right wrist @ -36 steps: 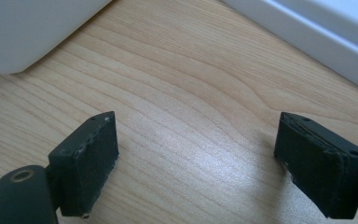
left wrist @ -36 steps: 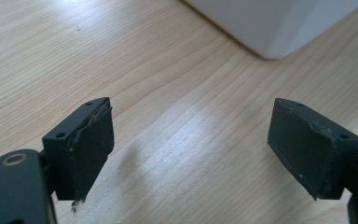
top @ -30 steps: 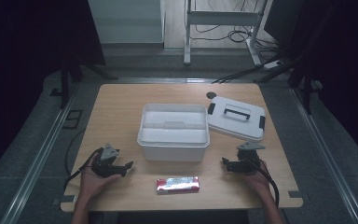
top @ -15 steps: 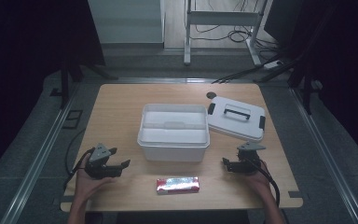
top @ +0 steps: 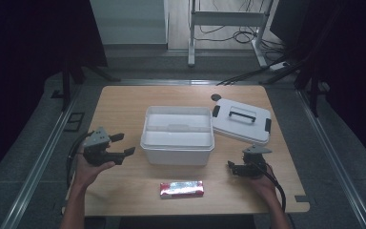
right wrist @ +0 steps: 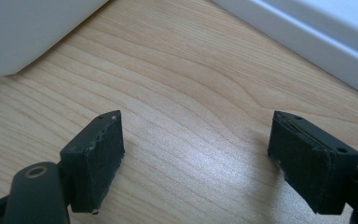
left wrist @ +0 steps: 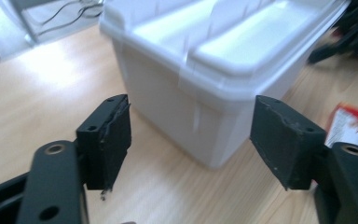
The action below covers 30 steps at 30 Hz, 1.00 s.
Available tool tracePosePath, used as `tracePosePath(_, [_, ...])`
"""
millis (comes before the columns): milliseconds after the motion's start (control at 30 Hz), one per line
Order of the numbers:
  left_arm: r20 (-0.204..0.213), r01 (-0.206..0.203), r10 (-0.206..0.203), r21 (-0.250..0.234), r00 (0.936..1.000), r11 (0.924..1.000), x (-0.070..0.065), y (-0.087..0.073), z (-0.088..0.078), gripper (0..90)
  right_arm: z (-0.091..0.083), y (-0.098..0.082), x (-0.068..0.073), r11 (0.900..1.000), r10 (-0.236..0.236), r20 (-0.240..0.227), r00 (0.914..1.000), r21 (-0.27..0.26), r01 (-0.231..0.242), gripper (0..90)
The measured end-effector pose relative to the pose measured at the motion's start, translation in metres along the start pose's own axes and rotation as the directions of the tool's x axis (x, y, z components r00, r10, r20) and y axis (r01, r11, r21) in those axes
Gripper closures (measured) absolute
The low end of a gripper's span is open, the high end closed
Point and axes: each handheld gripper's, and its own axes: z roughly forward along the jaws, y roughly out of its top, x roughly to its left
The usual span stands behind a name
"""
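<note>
Flanking the white box (top: 178, 135), both grippers' jaws gape over bare tabletop (top: 124, 100).

High view overhead; gripper views share bin (top: 178, 135) closely

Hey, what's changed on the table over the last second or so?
The left gripper has lifted off the table, its fingers just closing slightly, with nothing between them. The right gripper, white box, lid and red packet stayed put. Nothing was picked up or released.
</note>
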Motion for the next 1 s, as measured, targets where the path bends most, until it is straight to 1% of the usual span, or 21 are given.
tracePosePath(33, [0.015,-0.009,0.009,-0.006,0.9998,0.9999,0.001,0.005,-0.001,30.3,0.000,0.000,0.000,1.000,0.000,0.000,1.0000,0.000,0.000,17.8])
tracePosePath(67, [0.066,-0.041,0.041,-0.007,0.9970,0.9992,0.004,0.018,-0.001,30.8,0.000,0.000,0.000,1.000,0.000,0.000,1.0000,0.000,0.000,17.8])
tracePosePath(100, [0.066,-0.041,0.041,-0.007,0.9970,0.9992,0.004,0.018,-0.001,30.8,0.000,0.000,0.000,1.000,0.001,0.000,1.0000,0.000,-0.001,17.8])
tracePosePath(133, [0.076,-0.069,0.069,0.002,0.9947,0.9976,0.004,0.026,0.001,31.5,0.000,0.000,0.000,1.000,0.000,0.000,1.0000,0.000,0.000,17.8])
tracePosePath(167, [0.097,-0.114,0.111,0.027,0.9891,0.9931,0.006,0.037,0.006,31.6,0.000,0.000,0.000,1.000,0.000,0.000,1.0000,0.000,0.000,17.8])
tracePosePath(233, [0.113,-0.149,0.142,0.050,0.9833,0.9876,0.009,0.045,0.009,32.4,0.000,0.000,0.000,1.000,0.000,0.000,1.0000,0.000,0.000,17.8])
tracePosePath(267, [0.113,-0.149,0.142,0.050,0.9833,0.9876,0.009,0.045,0.009,33.1,0.000,0.000,0.000,1.000,0.000,0.000,1.0000,0.000,0.000,17.8])
tracePosePath(300, [0.125,-0.160,0.152,0.057,0.9804,0.9854,0.010,0.048,0.010,33.1,0.000,0.000,0.000,1.000,0.000,0.000,1.0000,0.000,0.000,17.8])
tracePosePath(333, [0.144,-0.184,0.174,0.055,0.9741,0.9815,0.013,0.054,0.012,33.3,0.000,0.000,0.000,1.000,0.000,0.000,1.0000,0.000,0.000,17.8])
tracePosePath(367, [0.144,-0.184,0.174,0.055,0.9741,0.9815,0.013,0.054,0.012,33.7,0.000,0.000,0.000,1.000,0.000,0.000,1.0000,0.000,0.000,17.8])
tracePosePath(433, [0.168,-0.214,0.201,0.061,0.9651,0.9749,0.014,0.062,0.013,34.1,0.000,0.000,0.000,1.000,0.001,0.000,1.0000,0.000,-0.001,17.8])
tracePosePath(467, [0.173,-0.242,0.227,0.073,0.9584,0.9675,0.015,0.068,0.014,35.3,0.000,0.000,0.000,1.000,0.002,0.000,1.0000,0.000,-0.002,17.8])
tracePosePath(500, [0.173,-0.242,0.227,0.073,0.9584,0.9675,0.015,0.068,0.014,35.4,0.000,0.000,0.000,1.000,0.002,0.000,1.0000,0.000,-0.002,17.8])
tracePosePath(600, [0.193,-0.287,0.265,0.096,0.9446,0.9530,0.015,0.082,0.019,35.7,0.000,0.000,0.000,1.000,0.001,0.000,1.0000,0.000,-0.001,17.8])
tracePosePath(633, [0.193,-0.287,0.265,0.096,0.9446,0.9530,0.015,0.082,0.019,35.8,0.000,0.000,0.000,1.000,0.001,0.000,1.0000,0.000,-0.001,17.8])
tracePosePath(733, [0.208,-0.300,0.274,0.108,0.9391,0.9477,0.016,0.095,0.026,36.9,0.000,0.000,0.000,1.000,0.002,0.000,1.0000,0.002,-0.002,17.8])
tracePosePath(767, [0.208,-0.300,0.274,0.108,0.9391,0.9477,0.016,0.095,0.026,37.3,0.000,0.000,0.000,1.000,0.002,0.000,1.0000,0.002,-0.002,17.8])
tracePosePath(900, [0.233,-0.306,0.274,0.114,0.9330,0.9451,0.019,0.106,0.034,38.0,0.000,0.000,0.000,1.000,0.003,-0.001,1.0000,0.003,-0.003,17.8])
tracePosePath(933, [0.241,-0.313,0.277,0.125,0.9301,0.9415,0.021,0.111,0.038,38.0,0.000,0.000,0.000,1.000,0.003,-0.001,1.0000,0.003,-0.003,17.8])
tracePosePath(967, [0.241,-0.313,0.277,0.125,0.9301,0.9415,0.021,0.111,0.038,38.0,0.000,0.000,0.000,1.000,0.003,-0.001,1.0000,0.003,-0.003,17.8])
tracePosePath(1000, [0.254,-0.322,0.282,0.136,0.9253,0.9368,0.023,0.116,0.043,38.0,0.000,0.000,0.000,1.000,0.003,-0.001,1.0000,0.003,-0.003,17.8])
